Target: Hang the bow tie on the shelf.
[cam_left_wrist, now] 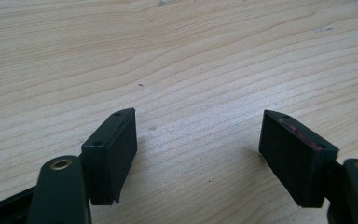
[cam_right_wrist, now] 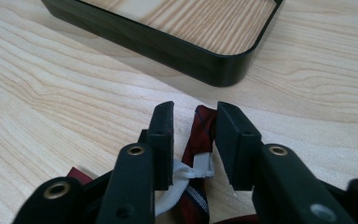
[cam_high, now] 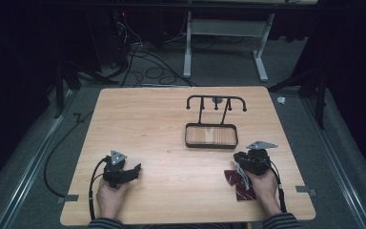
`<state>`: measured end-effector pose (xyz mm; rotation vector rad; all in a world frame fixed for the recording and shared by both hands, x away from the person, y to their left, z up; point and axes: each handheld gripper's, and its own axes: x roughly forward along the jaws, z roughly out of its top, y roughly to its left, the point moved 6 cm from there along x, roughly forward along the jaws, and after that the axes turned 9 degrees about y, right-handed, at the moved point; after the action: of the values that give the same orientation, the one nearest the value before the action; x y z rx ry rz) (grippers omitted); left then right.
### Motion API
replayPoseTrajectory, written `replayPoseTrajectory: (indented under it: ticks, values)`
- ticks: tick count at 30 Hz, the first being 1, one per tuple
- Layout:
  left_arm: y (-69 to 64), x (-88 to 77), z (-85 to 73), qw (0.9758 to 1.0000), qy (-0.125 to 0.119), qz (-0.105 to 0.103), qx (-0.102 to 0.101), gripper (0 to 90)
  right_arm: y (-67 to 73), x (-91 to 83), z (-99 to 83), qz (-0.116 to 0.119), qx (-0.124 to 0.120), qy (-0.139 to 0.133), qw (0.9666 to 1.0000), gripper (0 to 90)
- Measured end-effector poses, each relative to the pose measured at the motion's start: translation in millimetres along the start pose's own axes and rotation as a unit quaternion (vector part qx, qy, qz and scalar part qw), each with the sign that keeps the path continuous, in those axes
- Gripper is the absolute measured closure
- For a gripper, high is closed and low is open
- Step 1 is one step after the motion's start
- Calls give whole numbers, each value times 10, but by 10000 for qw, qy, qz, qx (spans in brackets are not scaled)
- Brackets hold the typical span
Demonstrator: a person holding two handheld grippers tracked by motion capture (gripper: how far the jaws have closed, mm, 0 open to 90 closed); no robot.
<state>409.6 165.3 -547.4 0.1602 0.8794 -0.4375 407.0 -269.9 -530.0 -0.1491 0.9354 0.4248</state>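
**Right tongs around dark red tie, left tongs apart over bare counter**

Landmark: black rectangular tray with wood-grain floor and hooked black wire rack (cam_high: 211, 135), standing right of centre on the light wood-grain counter (cam_high: 162, 124).

- Dark red striped fabric necktie with white strap and clip (cam_high: 239, 185): flat on the counter, nearer the person than the tray and a bit to its right, close to the counter's near edge. In the right gripper view the tie (cam_right_wrist: 204, 135) runs up between the pads, the tray's rounded corner (cam_right_wrist: 223, 70) just beyond.
- Right tongs (cam_high: 246, 161): partly closed, tie between the jaws, gaps visible on both sides, pads not pressing. Hand sits over the tie.
- Left tongs (cam_high: 129, 172): well left of the tray, on the near side. Jaws wide apart, nothing between them, bare woodgrain under them (cam_left_wrist: 198, 135).
- Room: dark. Grey carpet around the counter, black cables beyond its far edge, white legs of another desk (cam_high: 262, 57) behind the tray's side.
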Motion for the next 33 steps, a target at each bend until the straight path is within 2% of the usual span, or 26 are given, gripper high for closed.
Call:
replayPoseTrajectory:
  ticks: [1, 2, 4, 8, 13, 17, 25, 26, 33]
  values:
    - [0, 0, 0, 10000, 0, 0, 0, 282, 0, 0, 0, 0, 0, 0, 10000, 729]
    - [0, 0, -1, 10000, 5, 3, 8, 282, 0, -3, -1, -4, -19, 12, 10000, 785]
    - [-1, 0, 0, 10000, -2, 1, 0, 282, 1, -11, 0, -21, -54, 8, 10000, 824]
    - [-1, 0, -1, 10000, 13, 8, 14, 282, -5, -4, -3, 19, -37, 23, 10000, 872]
    - [0, -1, -1, 10000, 14, 4, 13, 283, 17, -4, -1, 41, -117, 29, 9999, 886]
    - [0, -1, -1, 10000, 13, 2, 12, 283, 30, -48, 19, 88, -123, -107, 9998, 889]
    - [0, -1, -1, 10000, 12, 0, 10, 283, 67, -194, 90, 193, -193, -239, 9993, 892]
    - [0, -1, -1, 10000, 12, -1, 10, 283, 78, -246, 127, 266, -226, -338, 9988, 893]
    - [1, 0, 1, 10000, -14, -13, -18, 282, 122, -426, 254, 323, -349, -532, 9974, 894]
